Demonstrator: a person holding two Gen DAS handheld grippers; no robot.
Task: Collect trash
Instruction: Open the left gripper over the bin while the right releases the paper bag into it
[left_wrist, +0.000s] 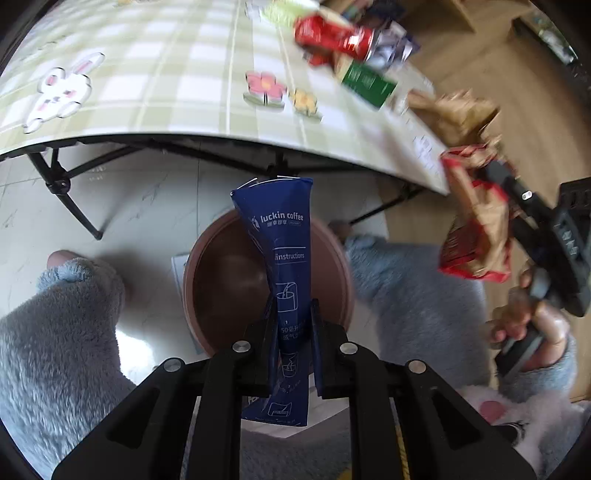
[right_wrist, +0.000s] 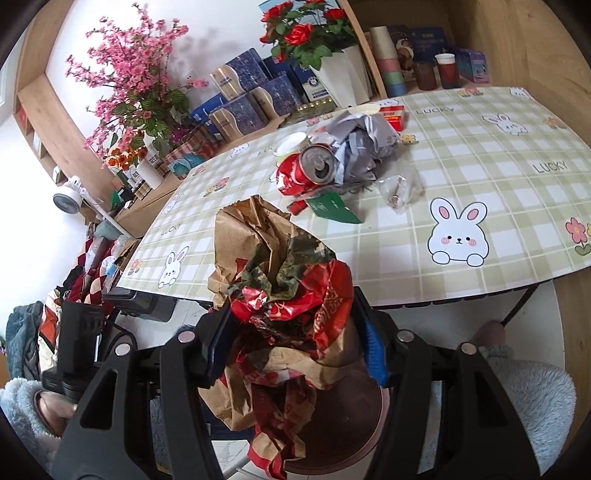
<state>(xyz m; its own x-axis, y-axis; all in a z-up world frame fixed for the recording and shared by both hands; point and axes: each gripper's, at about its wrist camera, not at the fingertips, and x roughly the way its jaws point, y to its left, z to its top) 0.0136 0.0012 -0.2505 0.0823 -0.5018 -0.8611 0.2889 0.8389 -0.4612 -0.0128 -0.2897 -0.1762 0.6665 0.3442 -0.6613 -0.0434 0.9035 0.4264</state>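
The blue coffee packet (left_wrist: 286, 258) was pinched tight in the left gripper (left_wrist: 293, 332), whose two fingers were closed on its lower half. It hung right over the brown bin (left_wrist: 341, 266) on the floor, so it looked ready to be dropped in. The bin looked empty inside (at least the part that showed).

The crumpled brown and red paper bag (right_wrist: 280, 302) was squeezed between the fingers of the right gripper (right_wrist: 291, 332), which were closed on it but held fairly wide apart because the bag was so fat. It was off the bench (right_wrist: 498, 206) and close to the bin too, with the bin's rim showing just under it in the right wrist view.

So two pieces of trash were picked up, but neither looked to be in the bin yet.

More trash was left on the bench. There was a squashed red can (right_wrist: 310, 170), a ball of grey crumpled wrapper (right_wrist: 364, 147) touching it, a green card (right_wrist: 332, 208) just in front, a clear plastic wrapper (right_wrist: 400, 192) beside that, a paper cup (right_wrist: 291, 146) behind the can and a small red box (right_wrist: 393, 114) farther back. It seemed the job was only at its start.
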